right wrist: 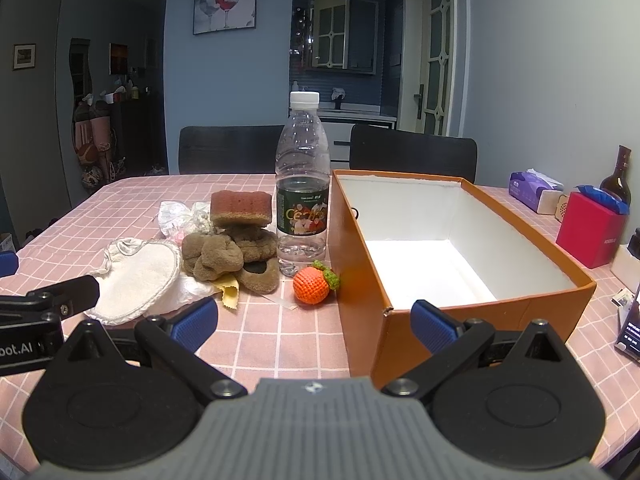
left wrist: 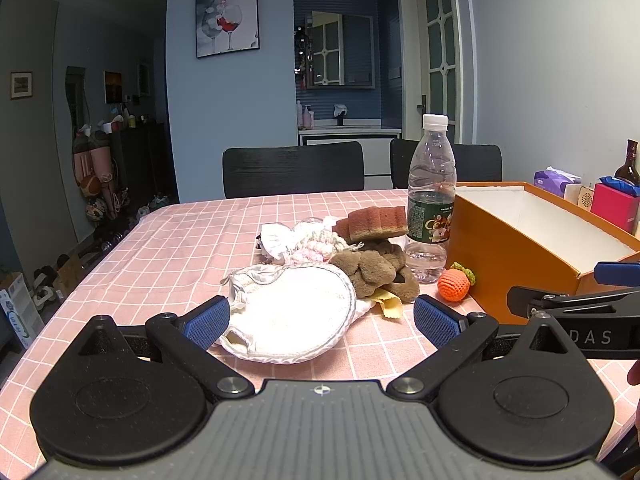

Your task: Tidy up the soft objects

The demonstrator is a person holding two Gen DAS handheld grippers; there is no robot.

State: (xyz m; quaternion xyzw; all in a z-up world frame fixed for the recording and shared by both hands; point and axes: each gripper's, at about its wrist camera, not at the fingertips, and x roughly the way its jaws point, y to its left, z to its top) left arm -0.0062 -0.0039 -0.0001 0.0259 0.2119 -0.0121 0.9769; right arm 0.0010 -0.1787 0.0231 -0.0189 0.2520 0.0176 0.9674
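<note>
- The soft things lie in a loose heap on the pink checked worktop point(right wrist: 280, 344), all to the left of the orange box point(right wrist: 360, 264) as the right wrist view shows it.
- Nearest the cameras in that heap is a white round pad point(left wrist: 296, 312) with a stitched rim and a shiny fabric backing; it lies flat, well left of the box.
- A brown plush toy point(right wrist: 224, 256), lumpy and folded on itself, sits between the pad and the box, touching the pad's edge.
- A yellow cloth point(right wrist: 229, 294) pokes out from under the plush.
- A brown-and-red sponge point(right wrist: 241, 208) with a coarse underside rests on top of the plush.
- Behind the plush, farther from the box, are a crumpled white bag and a pink-and-white knitted piece point(left wrist: 320, 246).
- A crocheted orange fruit point(right wrist: 312, 286) with a green leaf sits just beside the box's left wall, apart from the heap.
- A clear water bottle point(right wrist: 303, 184) with a white cap stands upright behind the fruit, near the box.
- The box is open-topped, white inside.
- The left claw point(left wrist: 322, 320) is spread wide above the pad's near edge, holding nothing.
- The right claw point(right wrist: 316, 326) is spread wide in front of the box's near left corner, holding nothing.
</note>
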